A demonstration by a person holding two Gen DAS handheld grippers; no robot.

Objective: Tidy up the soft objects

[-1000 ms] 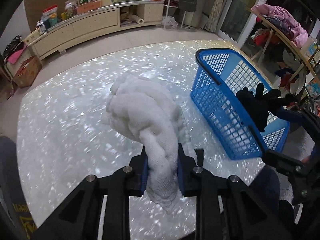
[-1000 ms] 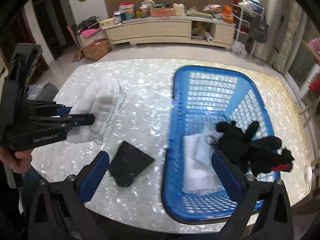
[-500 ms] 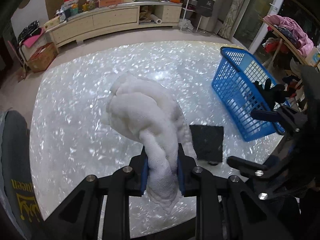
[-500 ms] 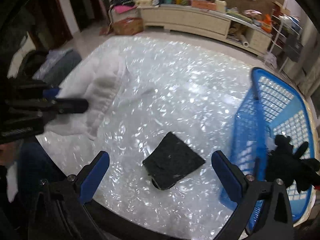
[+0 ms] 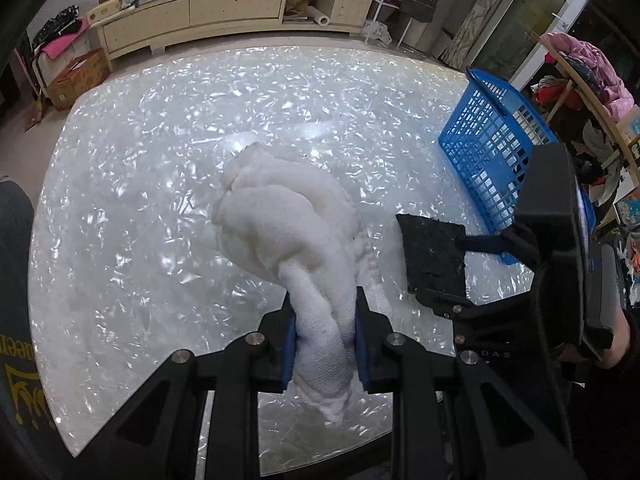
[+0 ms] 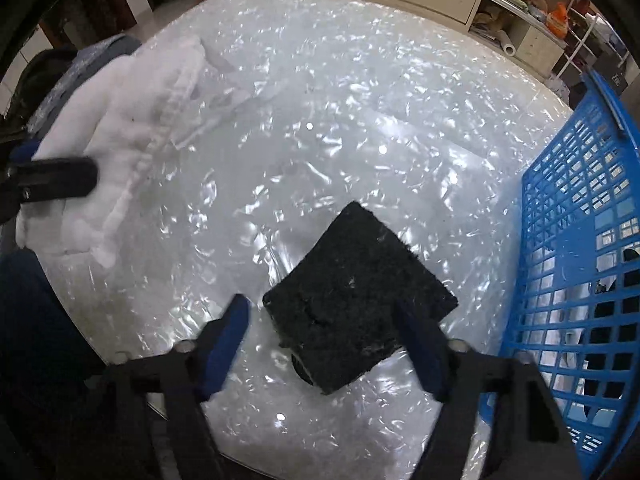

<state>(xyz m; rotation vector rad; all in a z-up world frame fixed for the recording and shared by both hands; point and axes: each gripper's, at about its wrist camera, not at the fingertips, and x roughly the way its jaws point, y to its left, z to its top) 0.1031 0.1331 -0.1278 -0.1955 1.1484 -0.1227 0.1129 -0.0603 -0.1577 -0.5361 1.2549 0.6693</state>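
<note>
The black pad (image 6: 360, 300) lies flat on the table (image 6: 320, 100) just beside the blue basket (image 6: 580, 240); it looks light and squishy, so pinching across two opposite edges should work. The right gripper (image 6: 332, 344) is closing around it, pads not touching yet, while the left gripper (image 5: 325, 344) is clamped on the floppy white towel (image 5: 288, 224).

A lived-in home: cluttered cream sideboard (image 5: 236, 8) along the top, clothes heaped on a rack (image 5: 588, 68) at right.
</note>
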